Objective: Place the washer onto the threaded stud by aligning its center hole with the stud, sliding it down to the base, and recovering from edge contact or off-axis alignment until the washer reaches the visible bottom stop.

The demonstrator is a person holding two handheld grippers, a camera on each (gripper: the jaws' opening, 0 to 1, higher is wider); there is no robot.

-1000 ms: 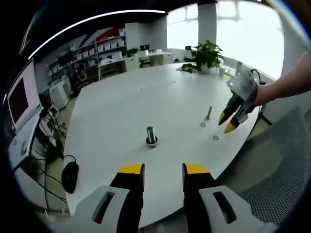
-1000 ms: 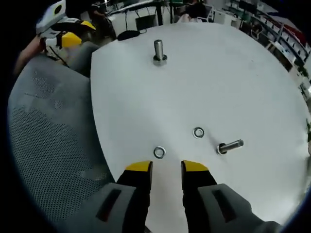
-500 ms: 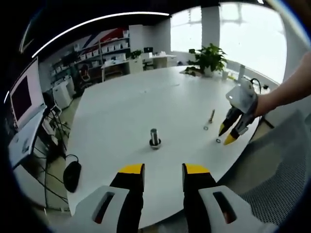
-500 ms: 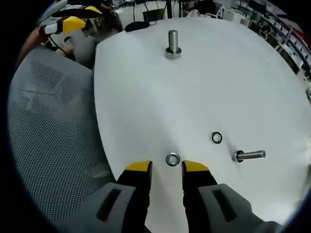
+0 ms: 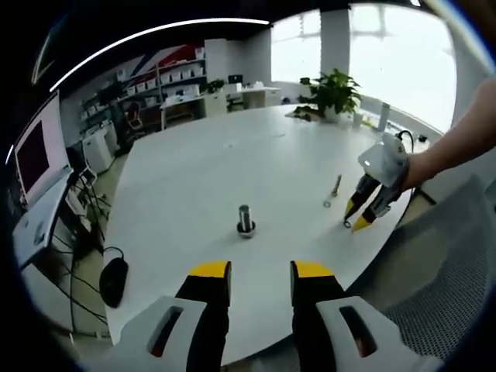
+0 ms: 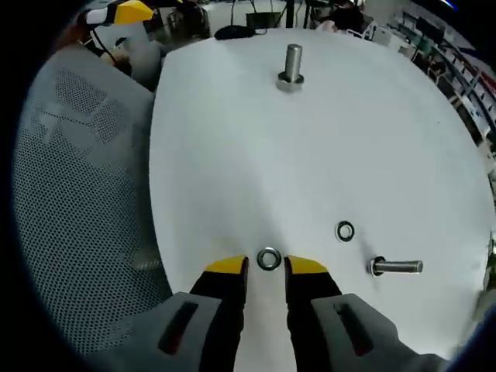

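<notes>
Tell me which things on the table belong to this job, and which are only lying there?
For the job:
- washer between the right tool's tips
- upright threaded stud
- white table

Lying about:
- second washer
- bolt on its side
- grey mesh chair
- potted plant

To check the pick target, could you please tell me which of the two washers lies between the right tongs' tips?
The washer near the table's edge, between the right tongs; the other washer lies beside the loose bolt.
</notes>
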